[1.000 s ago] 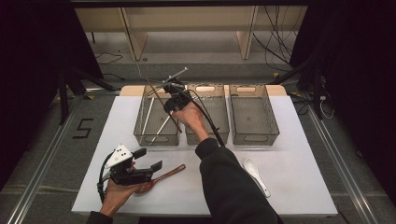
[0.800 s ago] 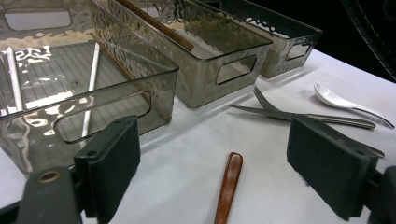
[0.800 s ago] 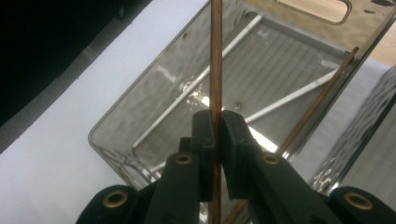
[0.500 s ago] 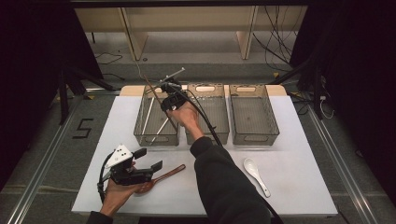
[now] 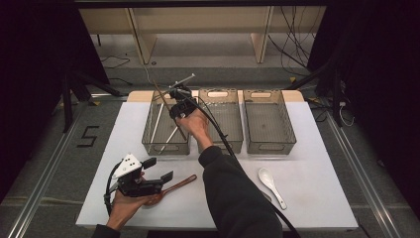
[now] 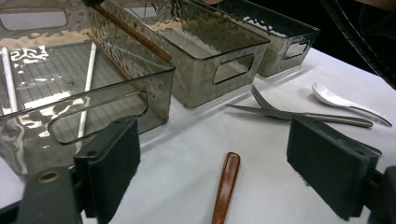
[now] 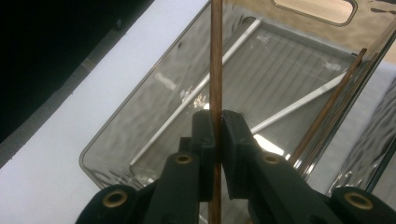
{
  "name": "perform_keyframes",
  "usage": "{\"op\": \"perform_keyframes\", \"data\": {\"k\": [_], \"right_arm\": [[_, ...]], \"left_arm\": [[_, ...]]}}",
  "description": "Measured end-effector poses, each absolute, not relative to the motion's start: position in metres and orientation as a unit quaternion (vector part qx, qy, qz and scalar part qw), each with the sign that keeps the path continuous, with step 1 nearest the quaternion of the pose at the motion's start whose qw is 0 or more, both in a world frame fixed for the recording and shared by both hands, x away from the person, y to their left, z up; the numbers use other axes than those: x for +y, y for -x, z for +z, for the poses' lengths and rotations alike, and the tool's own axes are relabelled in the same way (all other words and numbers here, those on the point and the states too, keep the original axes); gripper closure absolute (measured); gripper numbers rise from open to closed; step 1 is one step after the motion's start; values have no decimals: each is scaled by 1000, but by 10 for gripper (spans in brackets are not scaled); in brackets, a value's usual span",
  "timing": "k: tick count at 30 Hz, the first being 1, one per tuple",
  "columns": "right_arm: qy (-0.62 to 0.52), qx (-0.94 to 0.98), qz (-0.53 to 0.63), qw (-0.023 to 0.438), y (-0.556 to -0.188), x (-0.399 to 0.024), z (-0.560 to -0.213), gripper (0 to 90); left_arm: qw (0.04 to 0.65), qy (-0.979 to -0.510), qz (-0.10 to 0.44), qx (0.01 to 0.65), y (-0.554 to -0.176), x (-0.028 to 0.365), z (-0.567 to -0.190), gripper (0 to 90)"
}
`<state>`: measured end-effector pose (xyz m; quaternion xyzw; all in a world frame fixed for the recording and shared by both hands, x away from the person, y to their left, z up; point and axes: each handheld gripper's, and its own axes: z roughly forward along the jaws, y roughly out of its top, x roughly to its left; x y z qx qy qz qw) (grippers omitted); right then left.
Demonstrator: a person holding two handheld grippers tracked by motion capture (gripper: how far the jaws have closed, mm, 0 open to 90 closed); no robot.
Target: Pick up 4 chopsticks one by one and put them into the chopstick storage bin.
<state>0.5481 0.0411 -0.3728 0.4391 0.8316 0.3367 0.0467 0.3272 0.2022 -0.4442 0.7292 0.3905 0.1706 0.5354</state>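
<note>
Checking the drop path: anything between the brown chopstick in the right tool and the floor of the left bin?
Nothing visible blocks it. The right tool grips the brown chopstick over the left bin; two white chopsticks and another brown chopstick lie inside, leaving bare floor.

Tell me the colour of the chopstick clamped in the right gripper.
Reddish-brown wood; the chopstick shows best in the right gripper view.
</note>
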Motion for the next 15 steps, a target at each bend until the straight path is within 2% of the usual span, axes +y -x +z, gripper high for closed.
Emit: {"op": "perform_keyframes", "data": {"k": [12, 15], "right_arm": [[-451, 830, 324, 50, -550, 44, -381, 836], [-449, 833, 320, 46, -550, 44, -383, 736]], "left_arm": [[536, -729, 169, 390, -327, 202, -444, 171], [536, -729, 170, 390, -327, 202, -444, 171]]}}
